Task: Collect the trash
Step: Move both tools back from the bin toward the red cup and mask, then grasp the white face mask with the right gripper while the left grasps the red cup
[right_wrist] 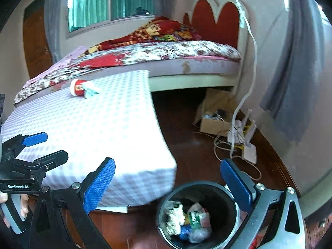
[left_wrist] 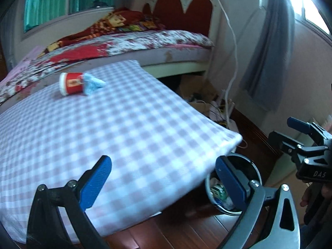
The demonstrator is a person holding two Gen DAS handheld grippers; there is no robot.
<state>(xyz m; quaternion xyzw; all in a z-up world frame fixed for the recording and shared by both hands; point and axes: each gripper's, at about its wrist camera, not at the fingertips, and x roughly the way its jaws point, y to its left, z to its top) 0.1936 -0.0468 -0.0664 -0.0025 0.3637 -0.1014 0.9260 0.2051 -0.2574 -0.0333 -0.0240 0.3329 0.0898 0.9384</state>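
A bench (left_wrist: 124,128) draped in a lilac-and-white checked cloth fills the left and middle of both views, standing on a dark wooden floor (right_wrist: 191,145). Just behind it runs a bed (right_wrist: 186,66) with a floral cover, a crumpled red patterned blanket (right_wrist: 157,31) and a red scalloped headboard (right_wrist: 215,20). A window with green curtains (right_wrist: 93,6) sits in the wall above the bed, and a grey curtain (right_wrist: 294,78) hangs at the right.

Toward the bench's far left corner lies a red paper cup (left_wrist: 71,84) on its side, white rim pointing left, with a crumpled pale blue tissue (left_wrist: 93,84) touching its other end.

The left hand-held gripper (left_wrist: 164,181) hovers over the near edge of the bench, its blue-padded fingers spread wide and holding nothing. The right hand-held gripper (right_wrist: 168,186) is likewise released and empty, its fingers straddling the view above the bin.

On the floor just beside the bench's near right corner stands a round black trash bin (right_wrist: 230,201). Inside it lie a frayed white wad (right_wrist: 174,217), a green-and-white wrapper (right_wrist: 195,217), something blue and a clear plastic crumple.

Farther right, under the bed's end, an open cardboard box (right_wrist: 215,122) holds dark cables, with a white cord (right_wrist: 249,62) hanging down the wall to a white router (right_wrist: 249,151) nearby.
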